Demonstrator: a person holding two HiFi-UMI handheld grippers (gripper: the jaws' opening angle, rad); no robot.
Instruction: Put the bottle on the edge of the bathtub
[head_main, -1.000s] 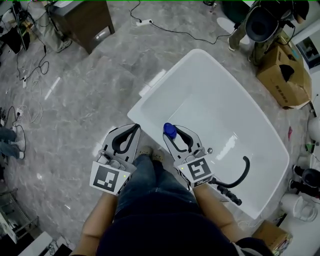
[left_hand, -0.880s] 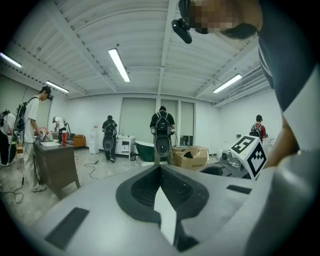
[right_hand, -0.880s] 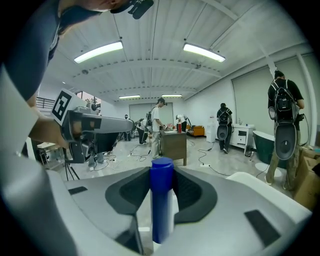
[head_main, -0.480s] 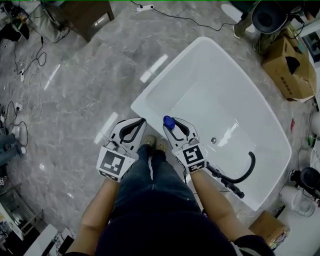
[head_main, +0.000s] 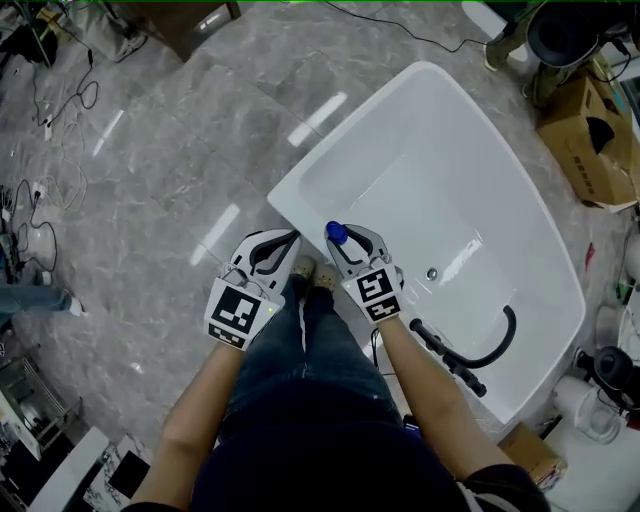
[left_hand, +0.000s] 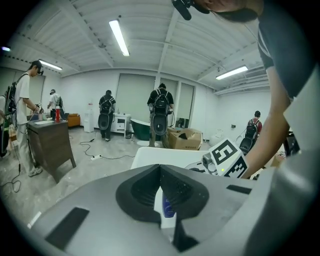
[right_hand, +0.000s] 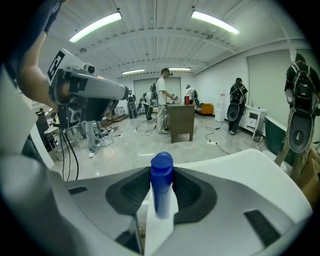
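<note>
Grey marble-look floor (head_main: 150, 200) fills the room around the white bathtub (head_main: 290, 195), which lies diagonally ahead of you and is the biggest thing in sight. Beyond the tub's far left side a dark wooden cabinet (head_main: 190, 15) stands at the top edge of the head view, and past the tub's far right corner sits an open cardboard box (head_main: 595, 140). Loose cables (head_main: 70, 110) trail over the floor well to the left of the tub. Inside the tub, towards its near right end, a curved black hose (head_main: 495, 345) lies on the white bottom, with the small drain (head_main: 432, 273) just beside it.

You are standing at the tub's near left corner. Your left gripper (head_main: 283, 240) hangs just outside that corner, over the floor, with its jaws brought together and nothing gripped in them. Your right gripper (head_main: 345, 243) is over the tub's near rim, its jaws set partly apart and clamped on the blue bottle (right_hand: 161, 185). That bottle stands upright between the pads, rounded cap on top, above the near rim close to the left corner. Whether its base touches the rim, you cannot tell from these views.
</note>
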